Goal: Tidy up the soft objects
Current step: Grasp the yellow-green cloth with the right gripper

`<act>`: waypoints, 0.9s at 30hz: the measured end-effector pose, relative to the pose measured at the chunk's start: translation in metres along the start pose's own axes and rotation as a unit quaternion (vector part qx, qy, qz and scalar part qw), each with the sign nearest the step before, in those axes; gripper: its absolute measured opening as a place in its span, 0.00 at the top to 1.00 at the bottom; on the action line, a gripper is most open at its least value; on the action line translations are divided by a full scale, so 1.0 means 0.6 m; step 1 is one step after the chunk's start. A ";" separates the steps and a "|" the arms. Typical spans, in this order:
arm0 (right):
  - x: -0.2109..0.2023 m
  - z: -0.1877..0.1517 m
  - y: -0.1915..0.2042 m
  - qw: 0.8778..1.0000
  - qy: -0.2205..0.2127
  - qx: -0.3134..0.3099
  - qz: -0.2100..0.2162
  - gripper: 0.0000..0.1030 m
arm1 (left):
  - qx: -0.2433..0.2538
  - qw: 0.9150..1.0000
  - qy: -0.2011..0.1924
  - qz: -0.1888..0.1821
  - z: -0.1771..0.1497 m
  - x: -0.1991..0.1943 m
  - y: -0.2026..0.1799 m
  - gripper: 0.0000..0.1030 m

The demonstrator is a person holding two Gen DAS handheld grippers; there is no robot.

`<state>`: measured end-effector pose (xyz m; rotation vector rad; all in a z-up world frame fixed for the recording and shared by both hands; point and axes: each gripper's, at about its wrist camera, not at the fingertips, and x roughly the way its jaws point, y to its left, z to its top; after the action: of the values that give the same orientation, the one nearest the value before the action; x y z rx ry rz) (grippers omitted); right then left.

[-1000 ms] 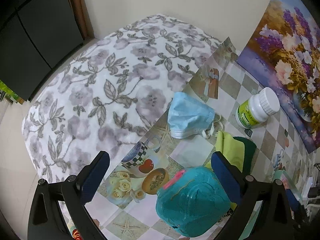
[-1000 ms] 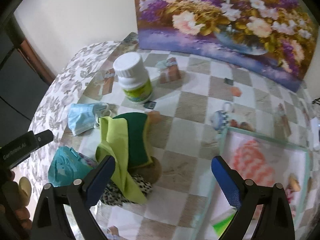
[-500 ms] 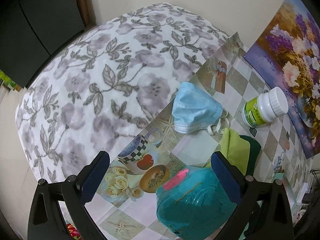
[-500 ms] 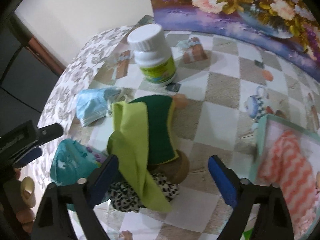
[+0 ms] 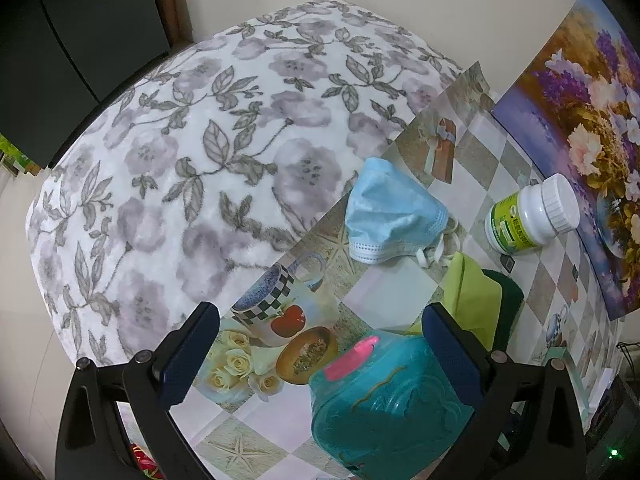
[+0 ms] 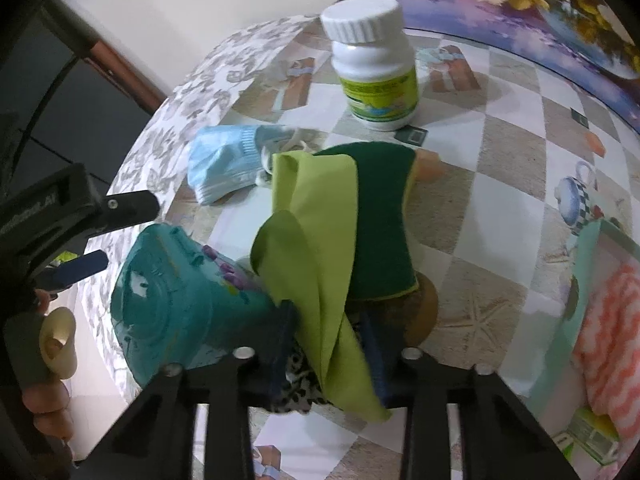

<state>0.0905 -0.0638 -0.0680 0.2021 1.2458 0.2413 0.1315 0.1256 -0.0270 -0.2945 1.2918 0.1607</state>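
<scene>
Right gripper [image 6: 326,350] pinches the lime cloth [image 6: 316,240]; lift straight up, clear of the sponge [image 6: 380,216] at one o'clock. Left gripper [image 5: 320,354] hangs spread.

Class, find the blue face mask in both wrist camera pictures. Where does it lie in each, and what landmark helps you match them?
Left wrist view: the face mask lies right of centre, at the blanket's edge.
Right wrist view: the face mask lies left of centre, above the teal pack.
Shared landmark: the white pill bottle, standing beyond the mask.
</scene>
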 end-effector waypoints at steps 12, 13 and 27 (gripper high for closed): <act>-0.023 0.008 0.000 0.999 -0.040 -0.001 0.023 0.95 | 0.001 1.000 0.000 0.000 0.000 -0.001 -0.001 0.02; -0.027 0.010 0.000 0.999 -0.044 0.000 0.024 0.95 | 0.000 1.000 0.000 0.000 0.000 -0.001 -0.001 0.02; -0.122 0.026 -0.013 0.992 -0.123 0.005 0.032 0.95 | 0.022 1.000 0.000 -0.017 0.001 -0.010 -0.018 0.02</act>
<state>0.0841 -0.0926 0.0013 0.2722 0.9961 0.2566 0.1333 0.1155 -0.0195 -0.2785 1.2873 0.1019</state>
